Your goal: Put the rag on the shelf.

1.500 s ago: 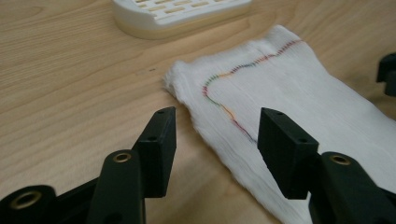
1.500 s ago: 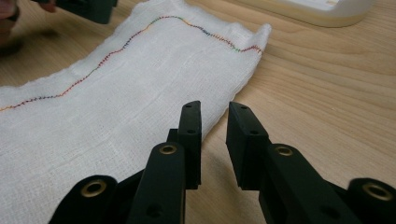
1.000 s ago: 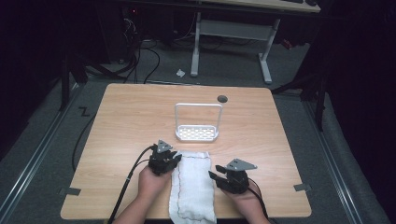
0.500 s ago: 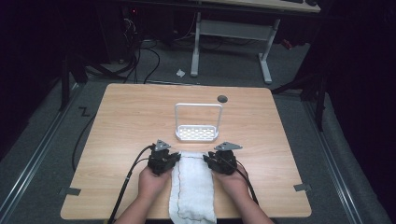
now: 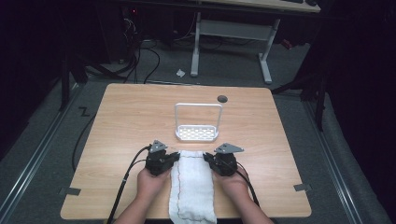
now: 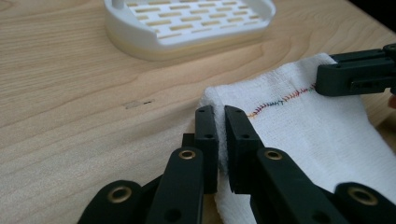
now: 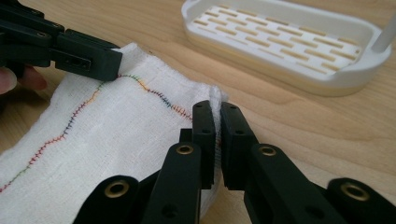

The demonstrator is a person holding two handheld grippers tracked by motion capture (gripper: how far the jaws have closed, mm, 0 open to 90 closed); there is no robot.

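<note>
Both tongs, left (image 5: pixel 175 156) and right (image 5: pixel 207 158), pinched shut on the towel's (image 5: pixel 192 186) far corners, cloth between them.

A lab: dark room, cables (image 5: pixel 140 60) strewn, bare worktable (image 5: pixel 130 116).

White woven cloth (image 5: pixel 192 186) w/ multicolour zigzag stitching; white slotted plastic tray (image 5: pixel 197 133); light wood-grain table (image 5: pixel 126 121); black tools.
</note>
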